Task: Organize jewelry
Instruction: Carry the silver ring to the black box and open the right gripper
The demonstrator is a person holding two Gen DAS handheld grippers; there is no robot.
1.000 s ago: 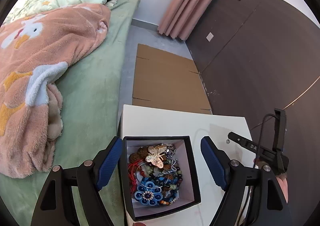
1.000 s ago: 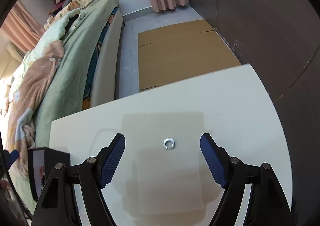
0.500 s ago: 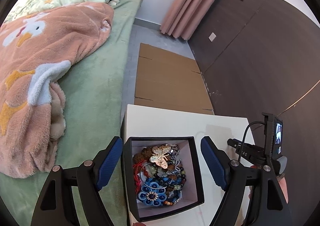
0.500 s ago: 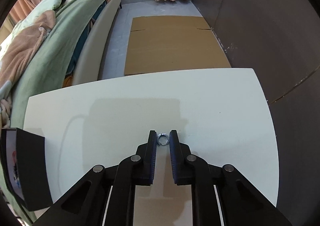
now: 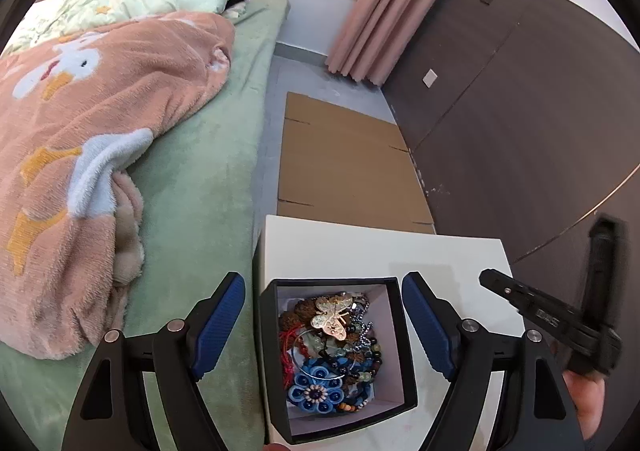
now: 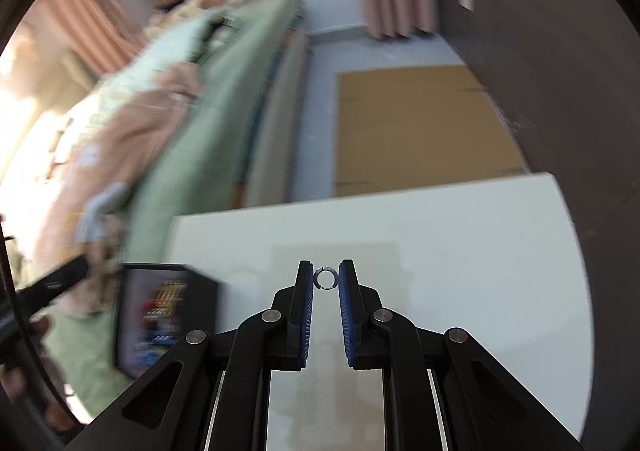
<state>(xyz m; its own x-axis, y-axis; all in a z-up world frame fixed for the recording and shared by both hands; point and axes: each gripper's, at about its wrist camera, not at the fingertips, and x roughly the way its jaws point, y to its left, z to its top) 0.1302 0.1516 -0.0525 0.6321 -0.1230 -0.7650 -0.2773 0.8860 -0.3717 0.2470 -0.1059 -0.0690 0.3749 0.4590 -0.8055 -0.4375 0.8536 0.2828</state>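
A small silver ring [image 6: 325,278], open at one side, sits clamped between the blue ribbed pads of the right hand-held gripper [image 6: 325,280], low in the frame's centre, seemingly above the smooth white tabletop [image 6: 460,251]. It must yet go into the black square box [image 5: 404,343], already heaped with beads, a metal butterfly and a blue flower. The left hand-held gripper [image 5: 323,325] stands wide apart around that box.

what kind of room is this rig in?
Most likely a bedroom: a bed with a green cover and a pink fleece blanket with duck print, pink floor-length curtains, and a small white table beside the bed.
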